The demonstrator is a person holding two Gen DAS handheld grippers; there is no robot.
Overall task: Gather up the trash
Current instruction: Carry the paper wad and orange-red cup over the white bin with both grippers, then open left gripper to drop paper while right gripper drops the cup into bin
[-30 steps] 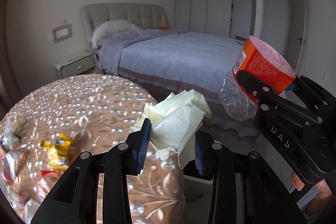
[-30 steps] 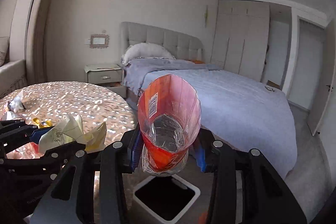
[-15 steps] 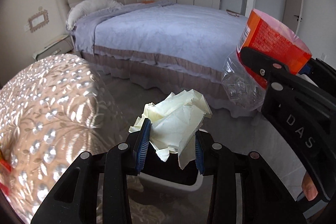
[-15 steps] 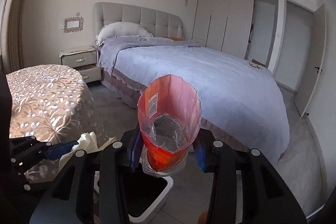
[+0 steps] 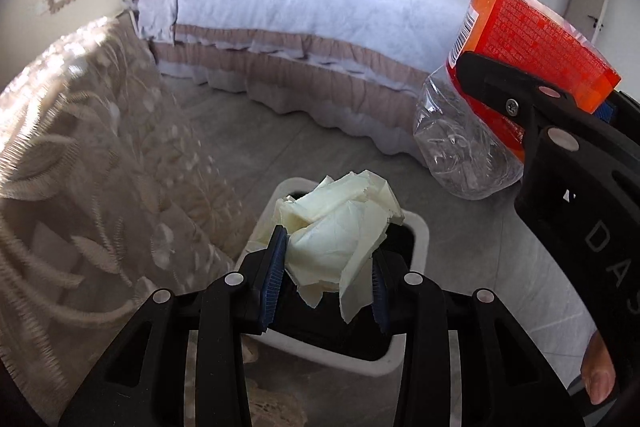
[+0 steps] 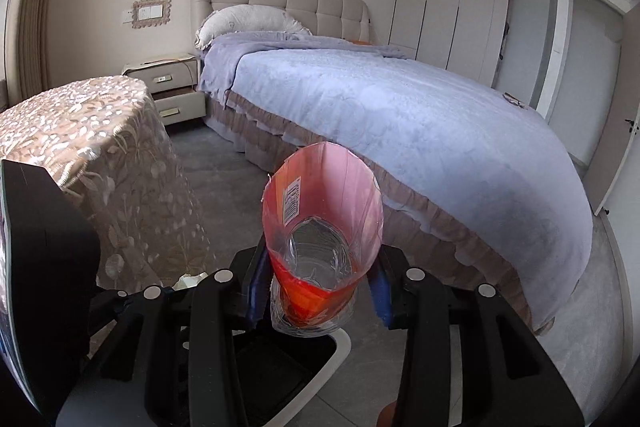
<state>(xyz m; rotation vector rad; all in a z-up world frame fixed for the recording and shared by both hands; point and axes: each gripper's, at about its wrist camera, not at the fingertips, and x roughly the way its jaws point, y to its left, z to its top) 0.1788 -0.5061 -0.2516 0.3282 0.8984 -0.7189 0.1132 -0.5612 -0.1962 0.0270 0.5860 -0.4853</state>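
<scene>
My left gripper [image 5: 326, 277] is shut on a crumpled wad of pale yellow paper [image 5: 340, 227] and hangs right above a white square bin [image 5: 418, 231] with a black liner. My right gripper [image 6: 318, 293] is shut on a cut-off clear plastic bottle with an orange label [image 6: 320, 223], its open end facing away from me. That bottle [image 5: 520, 39] shows at the right of the left wrist view, above and to the right of the bin. The bin's rim [image 6: 340, 345] lies just below the right gripper's fingers.
A round table under a beige floral cloth [image 5: 80, 155] stands close to the left of the bin. A bed with a lilac cover [image 6: 400, 107] fills the far side, a nightstand [image 6: 172, 87] beside it. Grey floor [image 5: 280, 147] lies between the bin and the bed.
Both grippers have swung away from the table and come down over the bin, each keeping its hold. The table top with its litter has slid out of view.
</scene>
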